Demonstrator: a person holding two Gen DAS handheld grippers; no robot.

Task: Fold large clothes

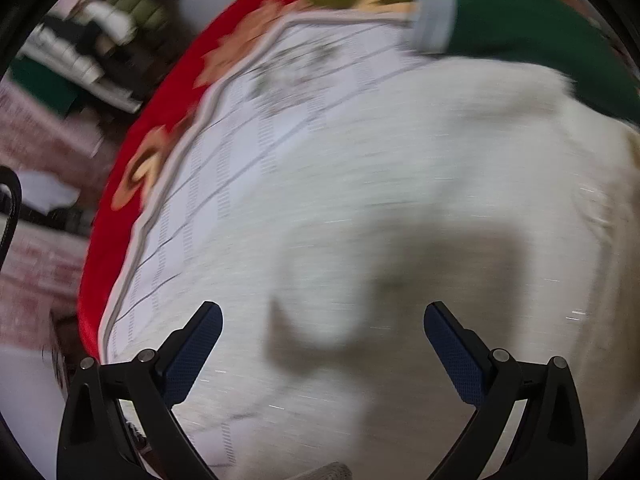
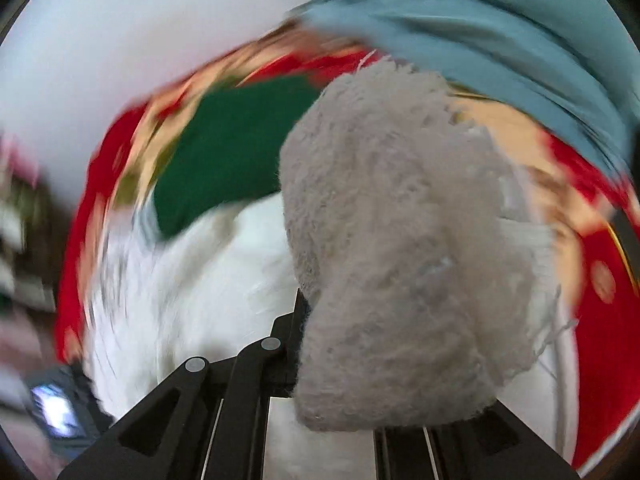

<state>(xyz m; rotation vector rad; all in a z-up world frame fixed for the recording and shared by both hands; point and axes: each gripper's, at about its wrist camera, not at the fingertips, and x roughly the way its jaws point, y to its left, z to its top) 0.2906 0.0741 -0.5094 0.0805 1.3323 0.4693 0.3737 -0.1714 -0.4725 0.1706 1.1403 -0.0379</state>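
Observation:
A large white fuzzy garment (image 1: 420, 184) lies spread on a white patterned sheet (image 1: 248, 128) over a red floral bedcover (image 1: 160, 92). My left gripper (image 1: 322, 320) is open and empty just above the garment, its shadow falling on the cloth. My right gripper (image 2: 320, 320) is shut on a fold of the fuzzy garment (image 2: 400, 240), which is lifted and bunched over the fingers and hides the right one. The rest of the garment (image 2: 208, 264) lies below on the bed. Both views are blurred by motion.
A dark green cloth (image 1: 528, 36) (image 2: 232, 148) lies at the far side of the bed. A light blue cloth (image 2: 500, 40) lies at the top right. Shelves with clutter (image 1: 80, 48) stand beyond the bed's left edge. A lit phone-like object (image 2: 56, 412) is at lower left.

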